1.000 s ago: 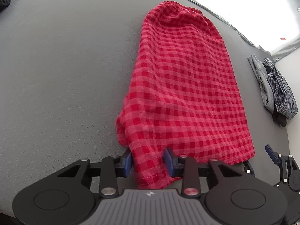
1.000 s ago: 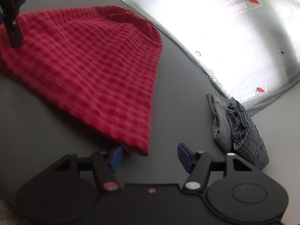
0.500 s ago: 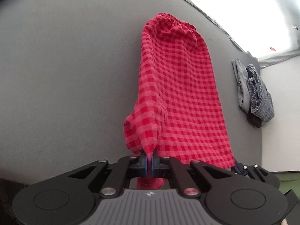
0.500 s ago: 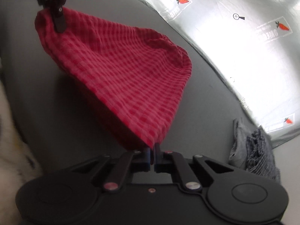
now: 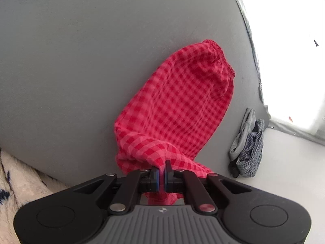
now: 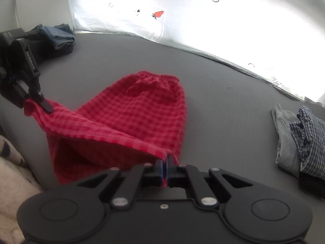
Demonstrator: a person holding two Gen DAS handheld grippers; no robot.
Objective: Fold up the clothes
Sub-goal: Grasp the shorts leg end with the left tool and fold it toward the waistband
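A pair of red checked shorts [image 5: 178,105] [image 6: 138,109] lies on the grey surface [image 5: 81,61], its elastic waistband at the far end. The near hem is lifted off the surface and stretched between both grippers. My left gripper [image 5: 161,172] is shut on one hem corner, with cloth bunched between its blue pads. In the right wrist view that same gripper [image 6: 43,103] pinches the cloth at the left. My right gripper [image 6: 165,167] is shut on the other hem corner. The lifted edge sags slightly between them, and the lower layer hangs beneath.
A folded pile of grey and blue-checked clothes [image 6: 298,138] [image 5: 246,146] sits at the right. Dark and denim clothes [image 6: 54,36] lie at the far left. A bright silvery sheet with strawberry prints [image 6: 182,10] borders the far side. A fluffy white rug [image 6: 12,183] lies at near left.
Both grippers closed on the near hem corners of the shorts and lifted them. The hem now hangs taut between them, and the views have swung so the waistband looks nearer.
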